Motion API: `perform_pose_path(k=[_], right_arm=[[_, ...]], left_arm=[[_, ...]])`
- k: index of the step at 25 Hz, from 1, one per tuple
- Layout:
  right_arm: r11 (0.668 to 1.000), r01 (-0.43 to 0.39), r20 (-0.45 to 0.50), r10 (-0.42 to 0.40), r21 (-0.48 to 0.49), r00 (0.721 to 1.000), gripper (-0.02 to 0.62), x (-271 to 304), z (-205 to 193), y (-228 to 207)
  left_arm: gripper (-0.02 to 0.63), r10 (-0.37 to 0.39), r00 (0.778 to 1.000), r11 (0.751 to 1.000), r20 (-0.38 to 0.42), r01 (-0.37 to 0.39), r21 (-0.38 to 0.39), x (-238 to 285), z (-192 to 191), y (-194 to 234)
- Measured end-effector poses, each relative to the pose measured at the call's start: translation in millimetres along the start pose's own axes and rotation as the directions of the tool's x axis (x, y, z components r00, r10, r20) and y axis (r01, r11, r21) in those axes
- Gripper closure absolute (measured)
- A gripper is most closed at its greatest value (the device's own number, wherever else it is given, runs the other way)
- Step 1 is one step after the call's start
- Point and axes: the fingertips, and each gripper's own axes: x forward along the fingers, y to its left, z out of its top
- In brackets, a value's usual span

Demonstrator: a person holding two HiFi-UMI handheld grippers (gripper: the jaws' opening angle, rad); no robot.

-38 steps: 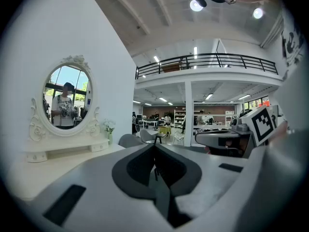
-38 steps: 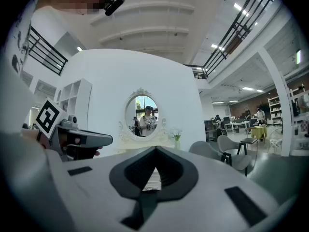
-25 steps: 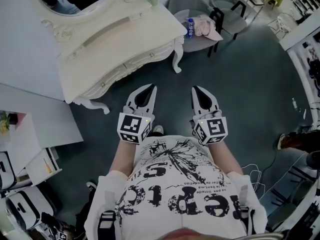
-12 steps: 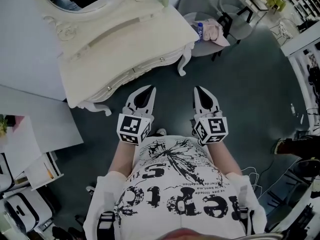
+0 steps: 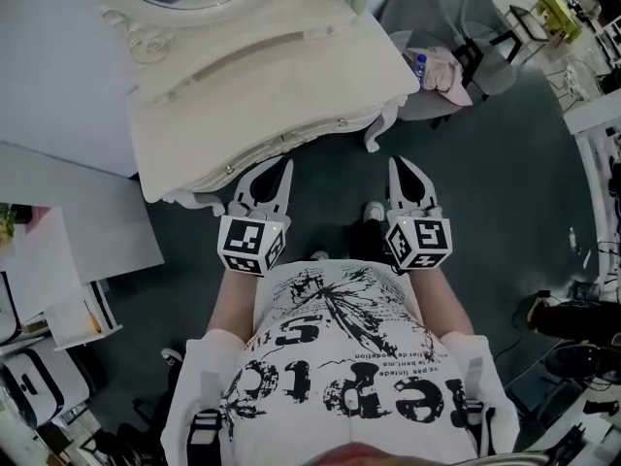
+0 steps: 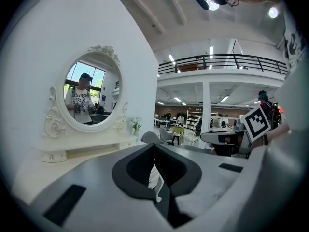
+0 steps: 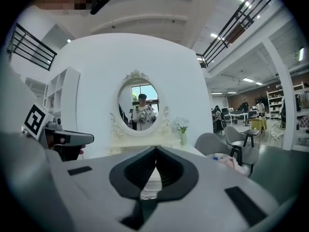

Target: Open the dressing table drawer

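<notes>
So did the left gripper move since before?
Yes. The left gripper has come forward; its tips now almost reach the front of the dressing table.

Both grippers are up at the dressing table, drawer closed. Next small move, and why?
Probably open the left gripper and ease it toward the nearer drawer knob. It and the right gripper are both shut and empty, near the front edge of the dressing table. The drawer front looks closed, with nothing gripping it.
</notes>
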Motion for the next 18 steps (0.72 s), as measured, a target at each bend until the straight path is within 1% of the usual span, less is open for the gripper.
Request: perform_pose_path(k=[2,5,9,12,18], right_arm=[[1.0,-0.022,0.002,0.022,-0.003,1.0,0.577,15.2,0.3,-5.8],[0.998,-0.056,-0.005,0.056,-0.008,0.998,0.577,41.5,-0.9,-20.6],[0.992,-0.124,-0.006,0.124,-0.023,0.992,0.578,89.5,9.4,-45.8],[0.984,-0.177,-0.004,0.177,-0.029,0.984,0.577,126.3,23.2,-72.1],[0.96,-0.275,-0.038,0.274,-0.055,0.961,0.577,193.6,45.6,-127.1]], left_arm=[[0.588,0.03,1.0,1.0,-0.003,-0.031,-0.007,7.4,-2.9,6.5],[0.588,0.064,0.998,0.998,-0.02,-0.064,0.004,27.6,-6.1,12.4],[0.587,0.143,0.99,0.99,-0.012,-0.143,0.007,64.9,8.2,27.2],[0.587,0.194,0.981,0.981,-0.002,-0.194,0.004,101.5,23.4,32.1],[0.588,0.265,0.964,0.964,0.008,-0.265,0.003,184.4,46.3,33.3]])
